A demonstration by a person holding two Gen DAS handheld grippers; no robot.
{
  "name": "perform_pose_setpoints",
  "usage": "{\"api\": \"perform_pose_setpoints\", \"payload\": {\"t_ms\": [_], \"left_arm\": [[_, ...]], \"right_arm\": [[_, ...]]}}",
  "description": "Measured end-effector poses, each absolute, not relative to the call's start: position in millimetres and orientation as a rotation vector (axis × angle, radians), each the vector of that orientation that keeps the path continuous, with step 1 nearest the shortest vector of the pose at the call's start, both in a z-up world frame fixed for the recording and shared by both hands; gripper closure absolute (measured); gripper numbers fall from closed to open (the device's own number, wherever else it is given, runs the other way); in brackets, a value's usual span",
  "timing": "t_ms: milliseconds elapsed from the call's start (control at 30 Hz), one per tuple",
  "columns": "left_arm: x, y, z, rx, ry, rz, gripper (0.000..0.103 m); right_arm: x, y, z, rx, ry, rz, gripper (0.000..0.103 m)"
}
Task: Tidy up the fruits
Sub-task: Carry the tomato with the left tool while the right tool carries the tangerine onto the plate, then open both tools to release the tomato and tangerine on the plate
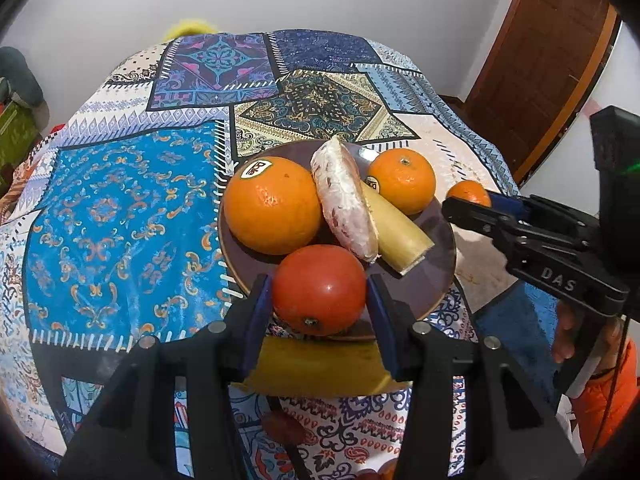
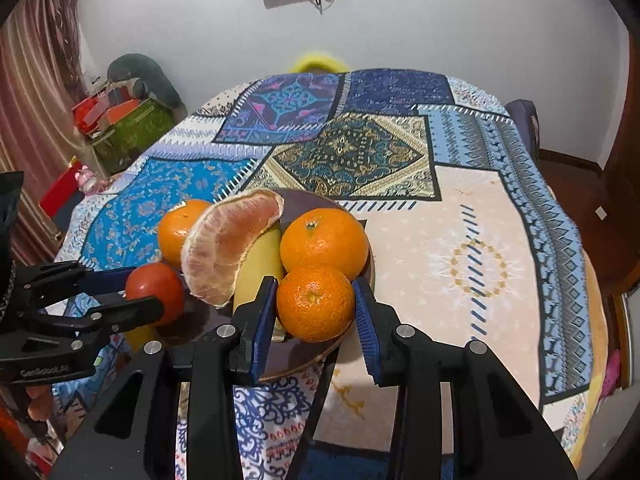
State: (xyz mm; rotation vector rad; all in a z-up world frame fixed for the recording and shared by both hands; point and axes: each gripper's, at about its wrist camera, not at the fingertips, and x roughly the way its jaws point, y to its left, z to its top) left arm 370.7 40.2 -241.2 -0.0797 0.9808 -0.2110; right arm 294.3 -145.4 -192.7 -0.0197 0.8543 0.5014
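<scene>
A dark brown plate [image 1: 436, 276] on the patchwork tablecloth holds a big orange [image 1: 272, 204], a peeled pomelo wedge [image 1: 344, 204], a pale cut stalk piece [image 1: 400, 236] and a mandarin [image 1: 402, 180]. My left gripper [image 1: 320, 292] is shut on a red tomato [image 1: 320, 290] at the plate's near rim, above a banana [image 1: 320, 364]. My right gripper [image 2: 316, 304] is shut on a small mandarin [image 2: 316, 304] over the plate's [image 2: 288, 356] right edge, beside the other mandarin [image 2: 324, 242]. The tomato [image 2: 156, 288] and left gripper [image 2: 132, 292] show at left in the right wrist view.
The round table's cloth [image 2: 460, 232] stretches bare to the right and far side. A green box with clutter [image 2: 132, 128] stands by the curtain at left. A wooden door [image 1: 548, 64] is at the right. The right gripper [image 1: 468, 204] shows with its mandarin [image 1: 468, 192].
</scene>
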Motion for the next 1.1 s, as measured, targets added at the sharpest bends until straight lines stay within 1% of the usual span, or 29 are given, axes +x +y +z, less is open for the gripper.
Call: {"api": "perform_pose_setpoints", "payload": {"t_ms": [200, 433, 700, 767, 800, 833, 867, 933, 1100], "left_arm": [[379, 43, -246, -0.137, 0.999, -0.229, 0.055], [379, 40, -247, -0.129, 0.986, -0.219, 0.055], [374, 41, -238, -0.09, 0.952, -0.176, 0.048], [370, 42, -232, -0.084, 0.937, -0.168, 0.045], [369, 43, -229, -0.082, 0.93, -0.157, 0.042], [365, 45, -225, -0.081, 0.919, -0.14, 0.04], [363, 46, -223, -0.081, 0.913, -0.135, 0.04], [357, 49, -219, -0.083, 0.911, -0.134, 0.04], [336, 47, -214, -0.061, 0.924, -0.136, 0.04]], "right_arm": [[303, -141, -207, -0.033, 0.882, 0.502, 0.068], [304, -139, -216, -0.07, 0.903, 0.502, 0.068], [305, -137, -216, -0.078, 0.918, 0.496, 0.068], [305, -138, -214, -0.071, 0.925, 0.498, 0.068], [304, -139, -213, -0.067, 0.928, 0.5, 0.067], [303, -140, -212, -0.062, 0.929, 0.5, 0.063], [302, -141, -210, -0.059, 0.926, 0.498, 0.055], [295, -144, -203, -0.056, 0.899, 0.491, 0.05], [276, -146, -184, -0.069, 0.868, 0.493, 0.05]]}}
